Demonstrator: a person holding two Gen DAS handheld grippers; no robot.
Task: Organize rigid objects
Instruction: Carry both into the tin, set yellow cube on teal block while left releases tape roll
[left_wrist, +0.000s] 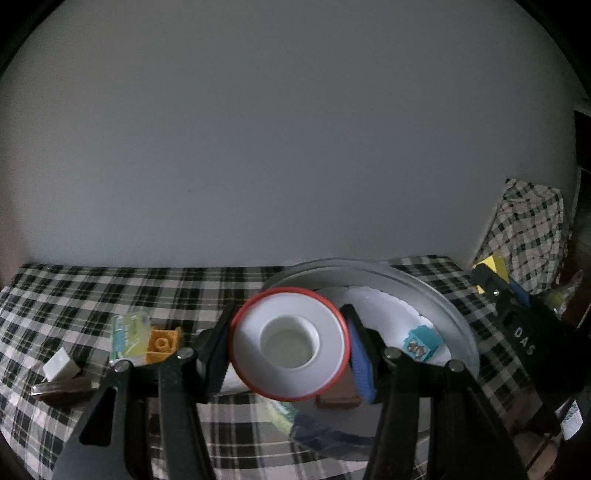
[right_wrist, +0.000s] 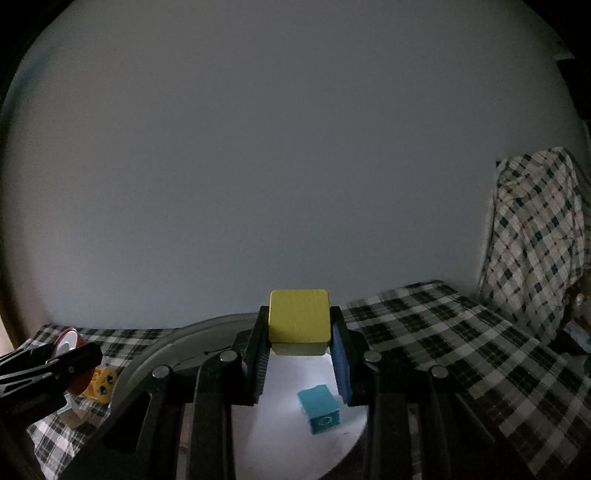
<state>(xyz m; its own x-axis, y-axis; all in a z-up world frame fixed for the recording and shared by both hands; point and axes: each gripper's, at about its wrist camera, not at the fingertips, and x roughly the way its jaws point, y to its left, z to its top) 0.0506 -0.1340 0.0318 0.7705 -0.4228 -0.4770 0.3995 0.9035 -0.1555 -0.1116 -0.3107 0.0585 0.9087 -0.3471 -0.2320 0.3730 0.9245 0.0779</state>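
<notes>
Right gripper (right_wrist: 300, 345) jaws clamped on the yellow block (right_wrist: 299, 321), pads on its two side faces, block level and held above the silver bowl (right_wrist: 155, 354). Directly below, on the bowl's white floor: teal cube (right_wrist: 319, 410), lying loose.

Left gripper (left_wrist: 290, 345) jaws closed on the red-rimmed white lid (left_wrist: 290, 345), gripped across its rim, hollow side facing the camera. It hangs over the near edge of the same bowl (left_wrist: 436, 295); the teal cube (left_wrist: 423, 343) shows just right of it, inside.

Judgement: both loads look headed into the bowl, yellow block first since it's already centred.

How to do it clean:
- Lower the block before releasing; a drop onto hard metal bounces.
- Offset toward bare white floor, left of the teal cube, so it doesn't land on it and tip.
- Open the jaws only as much as needed, then lift straight up.
- Keep the lid clear until the right gripper exits; the two tools are near each other over one bowl.

Farther out on the checked cloth (left_wrist: 74, 295), left of the bowl: orange brick (left_wrist: 162, 345), clear packet (left_wrist: 129, 334), white plug (left_wrist: 61, 365). Not yet sorted. Beyond that, plain wall.
</notes>
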